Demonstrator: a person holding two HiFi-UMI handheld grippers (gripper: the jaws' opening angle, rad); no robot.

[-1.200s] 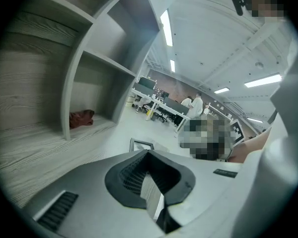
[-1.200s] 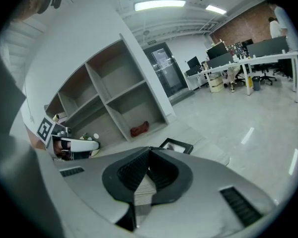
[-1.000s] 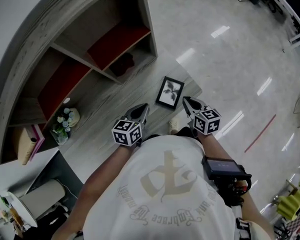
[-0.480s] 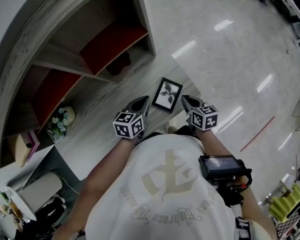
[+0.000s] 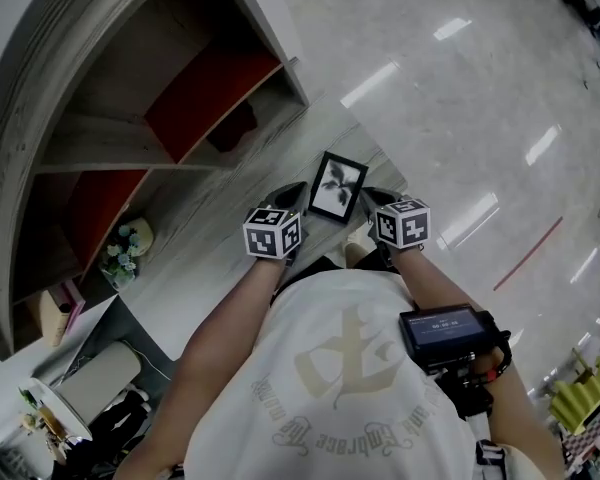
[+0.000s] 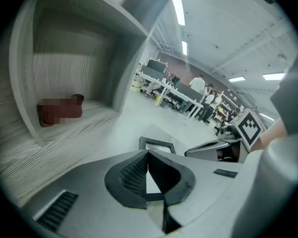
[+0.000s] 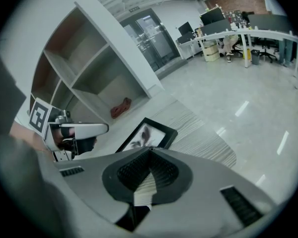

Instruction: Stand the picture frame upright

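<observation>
- The picture frame lies flat, face up, on the wood-grain platform, just above the centre of the head view and near the platform's right edge.
- The left gripper is just beside the frame's left edge and the right gripper just beside its right edge. Both pairs of jaws are pressed together on nothing.
- The frame looks light, thin and rigid. It is probably glazed, so fragile and slippery on its face.
- The best hold is probably the black border at a side edge, keeping off the glass.
</observation>
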